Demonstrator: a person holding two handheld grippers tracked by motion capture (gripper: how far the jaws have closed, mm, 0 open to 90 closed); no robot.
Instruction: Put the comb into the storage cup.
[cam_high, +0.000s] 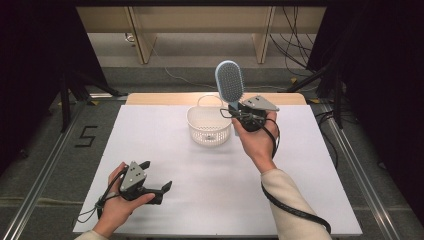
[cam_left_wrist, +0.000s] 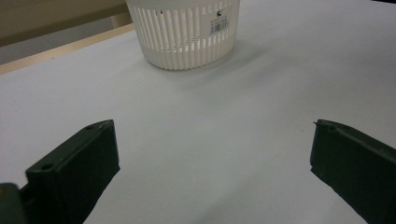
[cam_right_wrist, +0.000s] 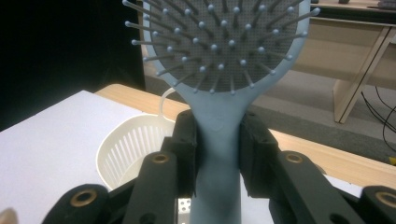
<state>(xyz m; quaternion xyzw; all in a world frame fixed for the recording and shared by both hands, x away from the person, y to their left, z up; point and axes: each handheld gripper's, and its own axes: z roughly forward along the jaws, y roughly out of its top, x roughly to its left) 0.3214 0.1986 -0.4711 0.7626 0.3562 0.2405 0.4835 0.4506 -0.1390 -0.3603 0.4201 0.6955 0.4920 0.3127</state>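
A light blue hairbrush (cam_high: 229, 81) stands upright in the air, bristle pad facing me, just right of a white slotted basket (cam_high: 209, 124). My right gripper (cam_high: 235, 106) is shut on its handle. In the right gripper view the two jaws clamp the hairbrush (cam_right_wrist: 218, 140) handle from both sides, with the basket (cam_right_wrist: 126, 149) below and to the left. My left gripper (cam_high: 156, 176) rests low near the table's front left corner, open and holding nothing. In the left gripper view its fingers (cam_left_wrist: 74, 172) stand wide apart, and the basket (cam_left_wrist: 184, 32) lies ahead.
The white table top (cam_high: 165, 150) lies bare around the basket. A wooden strip (cam_high: 165, 98) runs along its far edge. Beyond it stand wooden furniture legs (cam_high: 142, 40) and cables on the floor. A floor mark "5" (cam_high: 86, 135) lies to the left.
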